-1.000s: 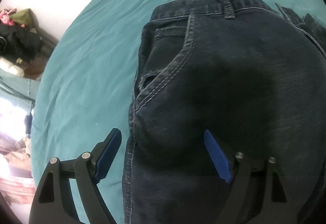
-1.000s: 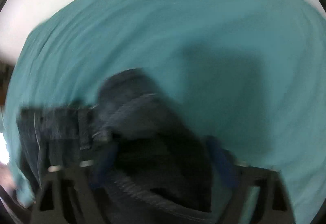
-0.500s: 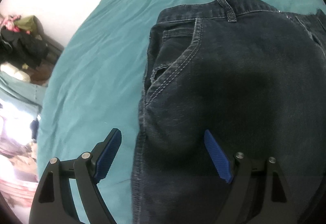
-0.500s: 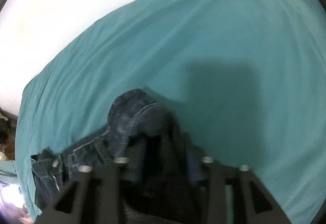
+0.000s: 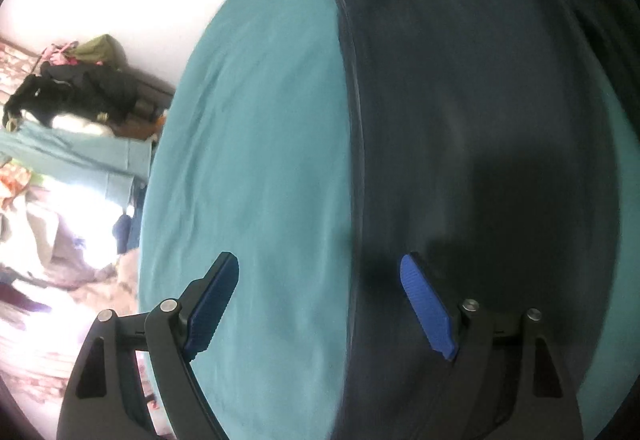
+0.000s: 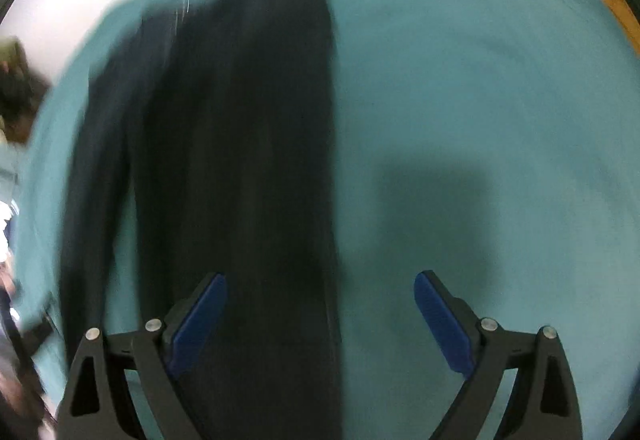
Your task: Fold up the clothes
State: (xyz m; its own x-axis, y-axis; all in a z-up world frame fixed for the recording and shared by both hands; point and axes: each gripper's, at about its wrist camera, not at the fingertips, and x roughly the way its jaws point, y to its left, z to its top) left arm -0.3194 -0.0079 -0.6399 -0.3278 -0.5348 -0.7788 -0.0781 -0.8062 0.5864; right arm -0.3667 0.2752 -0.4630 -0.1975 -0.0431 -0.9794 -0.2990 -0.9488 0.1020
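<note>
Right gripper (image 6: 320, 314) has released the jeans (image 6: 240, 160), jaws apart, left gripper (image 5: 320, 302) jaws apart, blurred, seemingly empty

Dark jeans (image 5: 480, 120) lie flat (blurred) on teal sheet (image 5: 256, 144)

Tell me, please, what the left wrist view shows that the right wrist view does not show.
Only the left wrist view shows the left gripper, open, and clearly a pile of clothes beside the bed. Only the right wrist view shows the right gripper, open, and a wooden patch at the upper right edge. Both show the dark jeans lying on the teal sheet, blurred by motion.
</note>
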